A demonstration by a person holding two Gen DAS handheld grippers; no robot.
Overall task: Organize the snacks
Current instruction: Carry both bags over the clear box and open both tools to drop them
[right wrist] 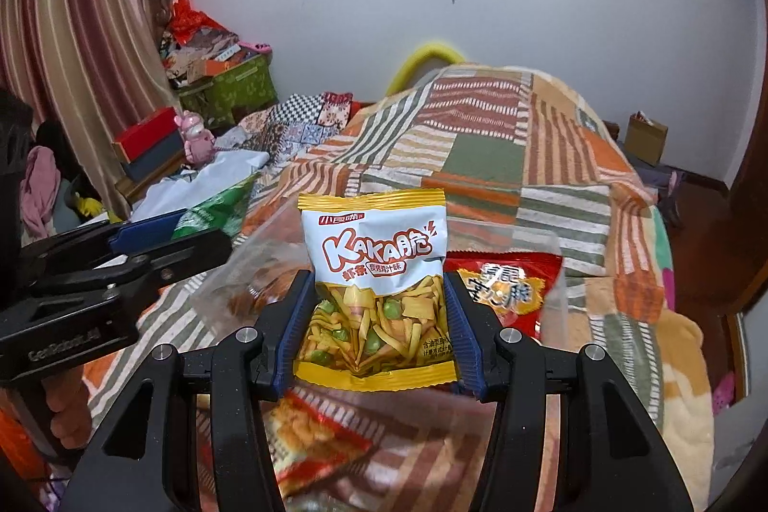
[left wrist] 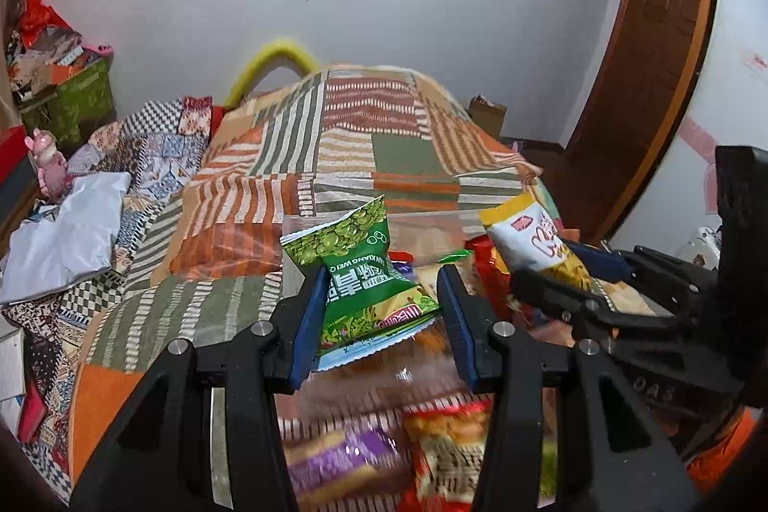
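While both claws hang above a bed covered in a patchwork blanket (right wrist: 485, 157), each holds one snack packet. The left claw (left wrist: 379, 310) has its blue pads pressed against the sides of a green pea packet (left wrist: 365, 272), which sits tilted between them. The right claw (right wrist: 379, 320) grips a white and yellow packet (right wrist: 374, 291) upright, label facing the camera. Below them lies a clear plastic container (right wrist: 552, 253) (its walls are hard to trace) with a red packet (right wrist: 504, 286) and other blurred snacks inside. Both packets seem to be held by their sides so they can be lowered flat into, or lifted clear of, that container; which one cannot be told.
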